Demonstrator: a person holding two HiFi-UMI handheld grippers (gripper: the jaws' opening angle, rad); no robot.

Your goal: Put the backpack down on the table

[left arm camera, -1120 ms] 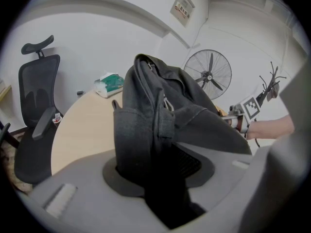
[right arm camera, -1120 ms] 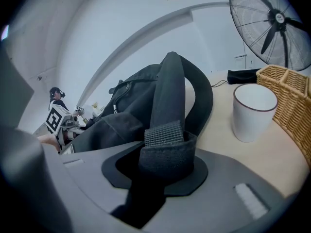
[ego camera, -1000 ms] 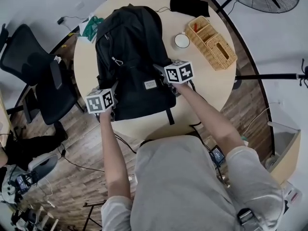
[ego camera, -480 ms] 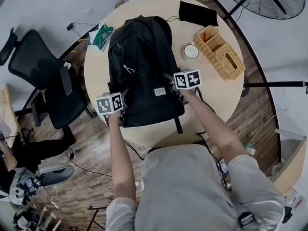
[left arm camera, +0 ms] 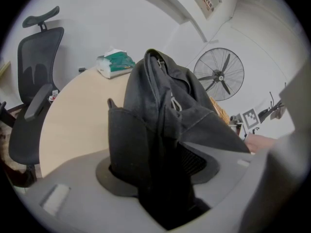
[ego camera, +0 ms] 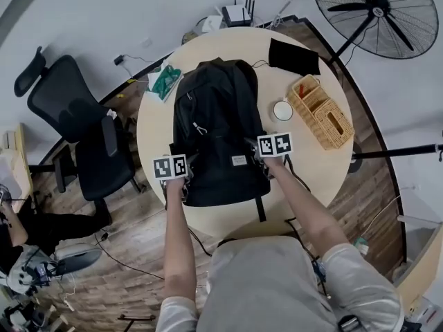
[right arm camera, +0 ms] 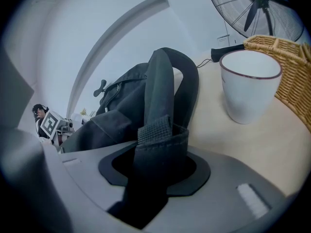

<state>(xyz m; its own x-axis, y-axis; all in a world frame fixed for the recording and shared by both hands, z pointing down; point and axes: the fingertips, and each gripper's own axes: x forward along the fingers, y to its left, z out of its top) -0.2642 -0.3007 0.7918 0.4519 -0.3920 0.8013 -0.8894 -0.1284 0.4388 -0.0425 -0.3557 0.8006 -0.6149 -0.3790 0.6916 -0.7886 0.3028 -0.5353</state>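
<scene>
Backpack (ego camera: 218, 133) is lying mid-frame on the worktop (ego camera: 315, 168), its fabric risking snagging in the opening left claw (ego camera: 188, 176) and right claw (ego camera: 250, 148) on withdrawal.

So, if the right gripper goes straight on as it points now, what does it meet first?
Probably the backpack strap, lying between the right gripper's opening jaws; the cup stands off to the side.

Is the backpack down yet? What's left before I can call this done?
Done: the backpack lies flat on the table. In hand: the release. The left gripper has its jaws opening with the bag's corner between them, and the right gripper has its jaws opening with a strap between them. Left: draw both grippers clear of the bag.
</scene>
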